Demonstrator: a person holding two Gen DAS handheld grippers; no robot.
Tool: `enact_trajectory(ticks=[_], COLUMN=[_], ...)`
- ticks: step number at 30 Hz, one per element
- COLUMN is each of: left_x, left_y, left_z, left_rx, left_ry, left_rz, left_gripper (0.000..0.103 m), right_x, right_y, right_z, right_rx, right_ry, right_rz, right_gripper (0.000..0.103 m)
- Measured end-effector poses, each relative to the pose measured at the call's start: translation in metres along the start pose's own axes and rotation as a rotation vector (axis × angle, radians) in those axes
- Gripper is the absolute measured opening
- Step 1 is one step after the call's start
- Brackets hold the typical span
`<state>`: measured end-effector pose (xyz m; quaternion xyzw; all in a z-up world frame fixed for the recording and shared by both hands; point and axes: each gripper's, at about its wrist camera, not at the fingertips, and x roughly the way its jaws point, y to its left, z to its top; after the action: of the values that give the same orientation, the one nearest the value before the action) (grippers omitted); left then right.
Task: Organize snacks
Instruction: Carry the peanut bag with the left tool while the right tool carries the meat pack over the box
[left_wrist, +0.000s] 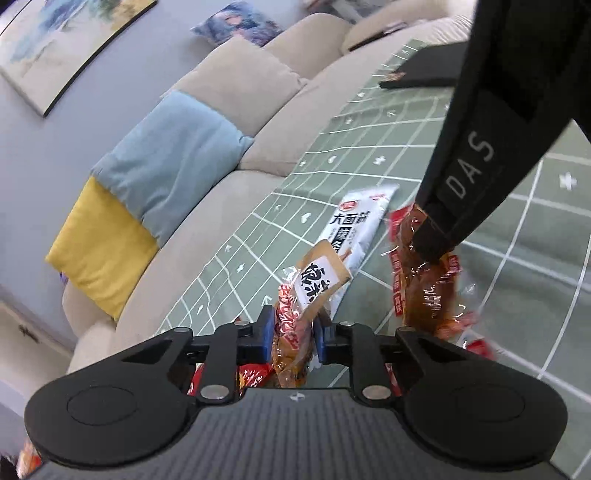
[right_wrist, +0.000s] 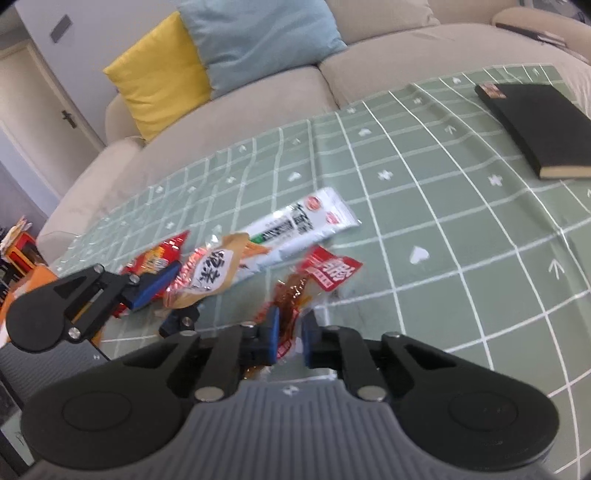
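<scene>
Grippers tilt down over our green table (right_wrist: 424, 229): left gripper (left_wrist: 293, 332) clamps the tan snack packet (left_wrist: 317, 280), right gripper (right_wrist: 290, 332) clamps the red-brown packet (right_wrist: 295, 295); open cloth lies toward two o'clock.

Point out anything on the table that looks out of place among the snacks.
A black book lies at the far corner of the green grid cloth, the only non-snack there. The snack packets lie scattered and overlapping.
</scene>
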<state>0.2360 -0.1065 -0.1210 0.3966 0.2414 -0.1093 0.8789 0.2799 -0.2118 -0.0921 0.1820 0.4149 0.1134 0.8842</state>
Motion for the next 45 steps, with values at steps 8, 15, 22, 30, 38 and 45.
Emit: enact_trajectory(ticks=[8, 15, 22, 30, 38, 45], left_x=[-0.026, -0.062, -0.1, -0.15, -0.188, -0.201], left_y=[0.039, 0.066, 0.092, 0.125, 0.172, 0.22], left_z=[0.012, 0.01, 0.005, -0.008, -0.031, -0.066], left_rx=[-0.259, -0.448, -0.552, -0.671, -0.795, -0.9], left_ry=[0.074, 0.115, 0.126, 0.072, 0.031, 0.048], left_rz=[-0.059, -0.116, -0.099, -0.091, -0.051, 0.011], left_gripper=[0.022, 0.022, 0.022, 0.022, 0.022, 0.022], right_x=[-0.02, -0.042, -0.069, -0.104, -0.139, -0.148], right_y=[0.009, 0.014, 0.032, 0.074, 0.122, 0.177], right_z=[0.003, 0.0, -0.004, -0.017, -0.023, -0.018], right_rx=[-0.034, -0.042, -0.084, -0.174, -0.243, -0.306], right_ry=[-0.026, -0.024, -0.041, -0.092, -0.136, -0.148], right_rz=[-0.009, -0.026, -0.022, 0.023, 0.117, 0.228], right_gripper=[0.0, 0.0, 0.0, 0.0, 0.0, 0.0])
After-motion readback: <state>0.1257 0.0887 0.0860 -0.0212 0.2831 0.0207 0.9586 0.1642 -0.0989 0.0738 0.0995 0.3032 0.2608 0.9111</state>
